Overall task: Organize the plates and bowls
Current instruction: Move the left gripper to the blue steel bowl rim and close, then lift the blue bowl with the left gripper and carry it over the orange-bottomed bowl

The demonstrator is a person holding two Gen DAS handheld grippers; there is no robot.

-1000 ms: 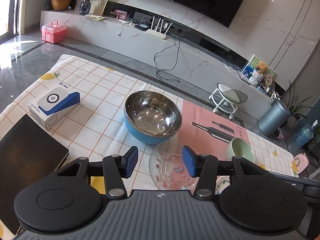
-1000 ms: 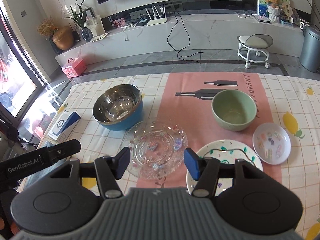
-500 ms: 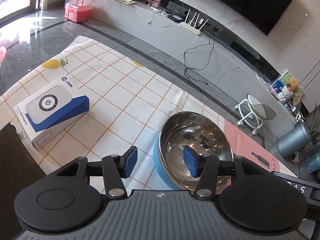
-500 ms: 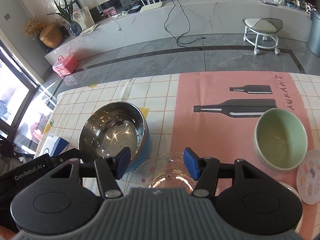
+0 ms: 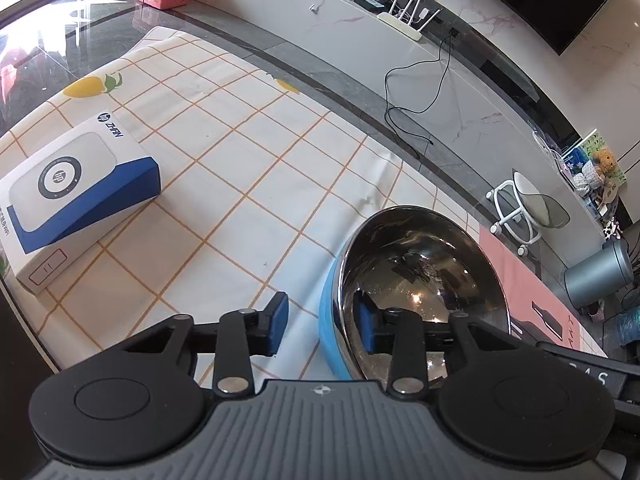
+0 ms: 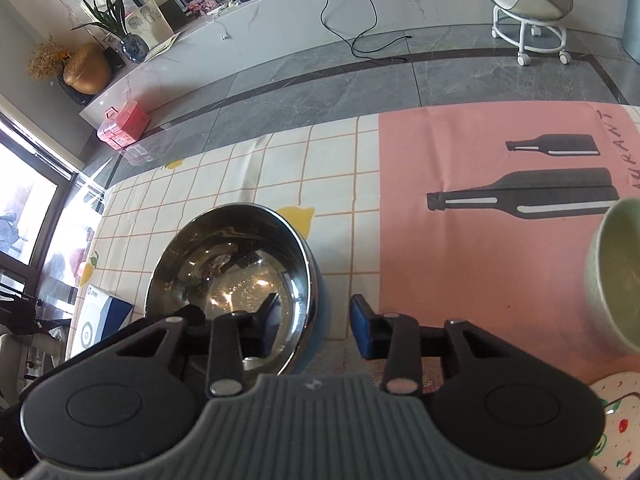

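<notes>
the left gripper [image 5: 322, 328] straddles the near-left rim of the steel bowl [image 5: 420, 280], one pad outside by the blue shell, one inside against the metal. its jaws have just been closing with the wall between them, yet a gap shows at the outer pad, so it looks not yet clamped. the right gripper [image 6: 314, 326] straddles the bowl's [image 6: 236, 276] near-right rim the same way, jaws also just closing, the outer pad apart from the wall; not gripping either.

the bowl sits on the checked tablecloth [image 5: 248, 168], left of the pink placemat [image 6: 480, 184]. i'd judge it rigid and fairly light, but polished and slippery inside, so pinching the rim on both sides suits it. the green bowl [image 6: 612, 276] to the right looks ceramic and chippable. a boxed gadget [image 5: 72, 204] lies far left.
</notes>
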